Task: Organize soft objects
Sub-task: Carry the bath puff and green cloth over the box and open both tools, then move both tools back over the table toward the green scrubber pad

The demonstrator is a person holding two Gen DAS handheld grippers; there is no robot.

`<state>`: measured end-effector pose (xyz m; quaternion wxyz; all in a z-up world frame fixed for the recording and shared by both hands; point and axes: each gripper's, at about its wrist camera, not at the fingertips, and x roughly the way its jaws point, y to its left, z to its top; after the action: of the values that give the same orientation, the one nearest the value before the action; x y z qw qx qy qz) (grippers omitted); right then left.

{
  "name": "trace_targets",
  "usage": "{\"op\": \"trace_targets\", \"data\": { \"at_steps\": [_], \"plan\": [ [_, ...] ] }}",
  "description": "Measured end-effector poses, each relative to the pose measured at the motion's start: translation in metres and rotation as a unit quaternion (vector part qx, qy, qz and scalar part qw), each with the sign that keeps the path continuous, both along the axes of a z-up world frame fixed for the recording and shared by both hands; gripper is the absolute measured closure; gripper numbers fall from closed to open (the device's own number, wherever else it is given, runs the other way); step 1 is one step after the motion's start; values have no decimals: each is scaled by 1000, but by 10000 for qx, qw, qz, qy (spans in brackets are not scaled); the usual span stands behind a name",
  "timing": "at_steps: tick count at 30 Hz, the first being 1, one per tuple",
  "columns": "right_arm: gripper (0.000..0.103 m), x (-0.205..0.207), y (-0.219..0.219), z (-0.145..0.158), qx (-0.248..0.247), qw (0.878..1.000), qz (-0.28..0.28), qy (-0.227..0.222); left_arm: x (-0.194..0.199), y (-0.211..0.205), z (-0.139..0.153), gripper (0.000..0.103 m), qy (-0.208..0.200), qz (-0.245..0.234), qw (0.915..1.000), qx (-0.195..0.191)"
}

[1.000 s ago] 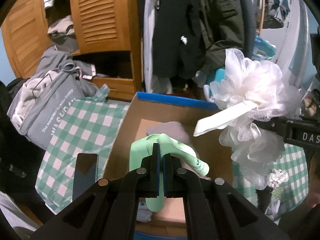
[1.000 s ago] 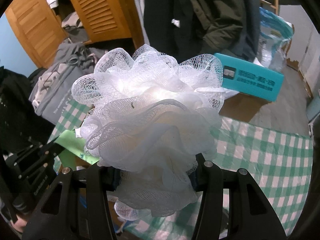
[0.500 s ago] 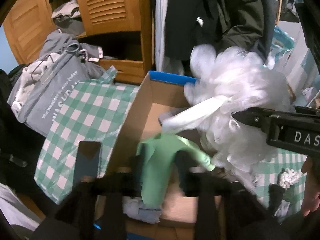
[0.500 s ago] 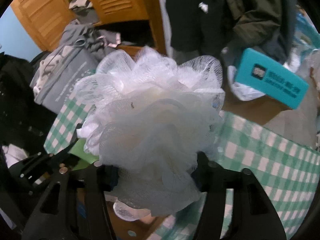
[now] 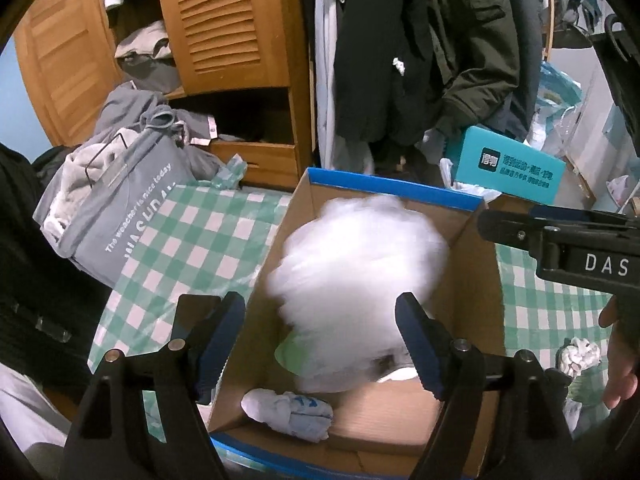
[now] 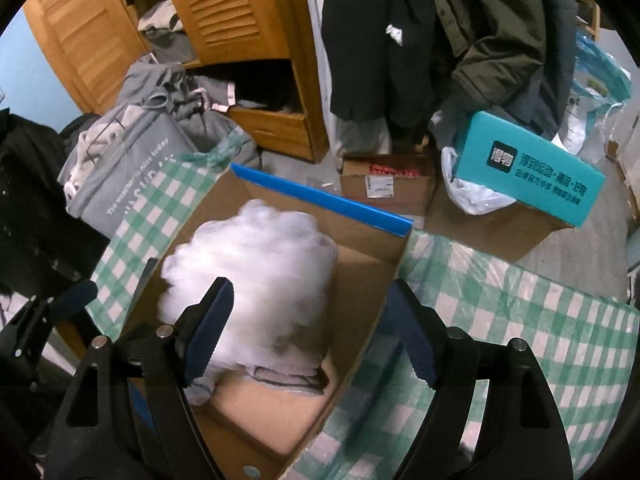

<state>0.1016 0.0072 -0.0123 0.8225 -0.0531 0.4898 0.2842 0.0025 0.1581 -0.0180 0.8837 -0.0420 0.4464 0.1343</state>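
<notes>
The white mesh bath pouf (image 5: 360,280) is seen inside the open cardboard box (image 5: 472,304), toward the box's far left part, blurred so that its mesh folds cannot be made out. It is a rounded puff with no clear long axis, and no pointing direction can be told. Under its near edge a strip of a light green soft item (image 5: 289,354) is visible, and a crumpled white-and-blue cloth (image 5: 289,410) lies by the box's near wall. Folded grey fabric (image 6: 288,376) is seen beneath the pouf from the right wrist view. The box, edged in blue along its far rim, rests on a green-and-white checked cloth (image 5: 192,248).

The left gripper (image 5: 320,340) is held above the box's near side with its jaws spread wide and nothing between them. The right gripper (image 6: 308,328) is likewise held with jaws released, apart from the pouf. A grey printed bag (image 5: 120,216) lies at the cloth's far left edge, and a teal box (image 6: 536,184) is seen beyond the far right.
</notes>
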Motion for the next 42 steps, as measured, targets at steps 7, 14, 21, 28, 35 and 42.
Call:
{"op": "trace_targets", "data": {
  "at_steps": [7, 14, 21, 28, 35, 42],
  "plan": [
    [23, -9, -19, 5, -65, 9999, -114, -57, -1, -13, 2, 23, -3, -168, 9999, -9],
    [23, -16, -42, 10, -112, 9995, -284, -87, -1, -29, 10, 23, -101, -374, 9992, -12],
    [23, -22, -69, 13, -186, 9985, -492, -134, 0, -48, 13, 23, -119, -577, 9983, 23],
    [23, -32, -90, 16, -193, 9978, -609, -158, 1, -67, 15, 23, -121, -774, 9969, 57],
    [23, -42, -114, 17, -197, 9969, -743, -156, 3, -87, 15, 23, -101, -978, 9952, 12],
    [23, -50, -142, 15, -240, 9953, -933, -120, 3, -114, 10, 23, -4, -1283, 9917, -45]
  ]
}}
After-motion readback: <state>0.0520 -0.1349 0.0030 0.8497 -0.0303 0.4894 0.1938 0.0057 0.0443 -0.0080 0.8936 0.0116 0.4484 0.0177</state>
